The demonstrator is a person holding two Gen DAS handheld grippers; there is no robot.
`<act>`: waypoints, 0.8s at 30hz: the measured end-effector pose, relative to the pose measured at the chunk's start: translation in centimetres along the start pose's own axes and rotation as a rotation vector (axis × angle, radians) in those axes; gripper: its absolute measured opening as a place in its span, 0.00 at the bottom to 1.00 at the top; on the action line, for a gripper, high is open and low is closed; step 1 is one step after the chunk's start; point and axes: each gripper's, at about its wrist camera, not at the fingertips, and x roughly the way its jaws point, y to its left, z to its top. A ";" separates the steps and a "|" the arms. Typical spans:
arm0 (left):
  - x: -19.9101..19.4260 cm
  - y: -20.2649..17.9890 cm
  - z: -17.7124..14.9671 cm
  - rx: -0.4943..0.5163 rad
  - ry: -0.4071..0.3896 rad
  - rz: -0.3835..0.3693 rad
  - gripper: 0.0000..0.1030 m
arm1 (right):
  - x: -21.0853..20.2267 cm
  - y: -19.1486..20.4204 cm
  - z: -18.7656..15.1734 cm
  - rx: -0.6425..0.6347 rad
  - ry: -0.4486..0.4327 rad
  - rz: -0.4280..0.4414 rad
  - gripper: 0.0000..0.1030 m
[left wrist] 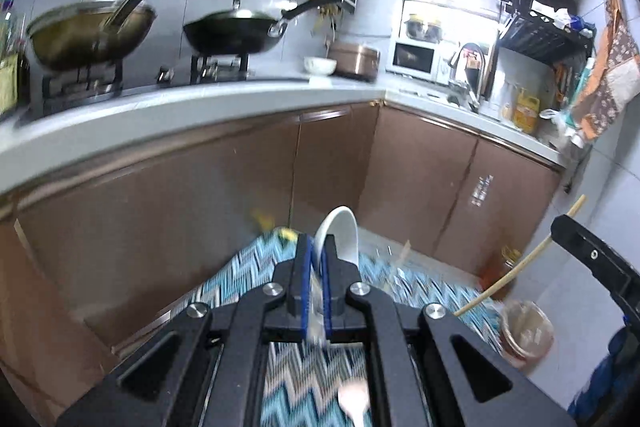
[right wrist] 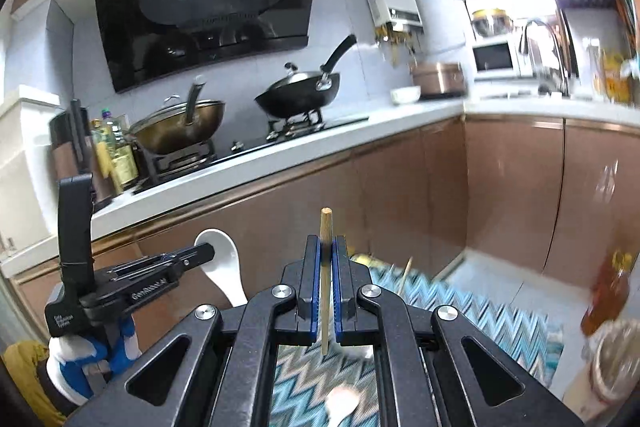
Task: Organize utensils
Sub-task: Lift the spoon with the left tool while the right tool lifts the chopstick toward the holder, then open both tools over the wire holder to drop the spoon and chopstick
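My left gripper [left wrist: 317, 247] is shut on a white ceramic spoon [left wrist: 339, 233], bowl end up, held above a blue zigzag cloth [left wrist: 240, 279]. In the right wrist view the left gripper [right wrist: 208, 251] is at the lower left with the spoon [right wrist: 222, 269] in it. My right gripper [right wrist: 326, 247] is shut on a wooden chopstick [right wrist: 325, 239] that stands upright between the pads. In the left wrist view the right gripper [left wrist: 560, 229] is at the far right with the chopstick [left wrist: 520, 267] slanting through it. Another pale spoon [left wrist: 354, 397] lies blurred on the cloth below.
A brown-fronted kitchen counter [left wrist: 200, 107] runs ahead, with two woks [left wrist: 236, 31] on a stove, a white bowl [left wrist: 320, 65] and a sink corner. A brown jar [left wrist: 526, 333] stands at the right of the cloth; a loose stick [right wrist: 406, 273] lies on it.
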 end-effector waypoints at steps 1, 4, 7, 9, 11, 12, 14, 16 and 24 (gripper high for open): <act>1.0 -0.4 0.3 0.008 -0.012 0.013 0.04 | 0.7 -0.3 0.2 -0.007 -0.005 -0.004 0.05; 4.8 -1.6 0.6 0.039 -0.046 0.068 0.04 | 4.4 -1.9 0.8 -0.022 -0.010 -0.018 0.05; 8.9 -2.4 0.1 0.059 -0.040 0.115 0.04 | 7.5 -3.2 0.2 -0.034 0.009 -0.033 0.05; 11.6 -2.5 -0.8 0.054 -0.024 0.121 0.04 | 9.7 -4.2 -0.6 -0.036 0.030 -0.041 0.05; 13.3 -2.7 -1.8 0.057 -0.013 0.130 0.04 | 11.3 -4.9 -1.6 -0.039 0.049 -0.045 0.05; 14.2 -2.8 -2.5 0.062 -0.005 0.134 0.04 | 12.0 -5.1 -2.2 -0.041 0.059 -0.044 0.05; 15.3 -2.9 -3.3 0.063 0.003 0.141 0.05 | 13.4 -5.5 -3.5 -0.049 0.084 -0.048 0.05; 16.2 -2.8 -4.3 0.067 0.000 0.157 0.06 | 14.2 -5.9 -4.6 -0.046 0.106 -0.047 0.06; 15.2 -2.2 -5.2 0.025 0.057 0.025 0.18 | 14.3 -6.0 -6.7 -0.044 0.174 -0.073 0.23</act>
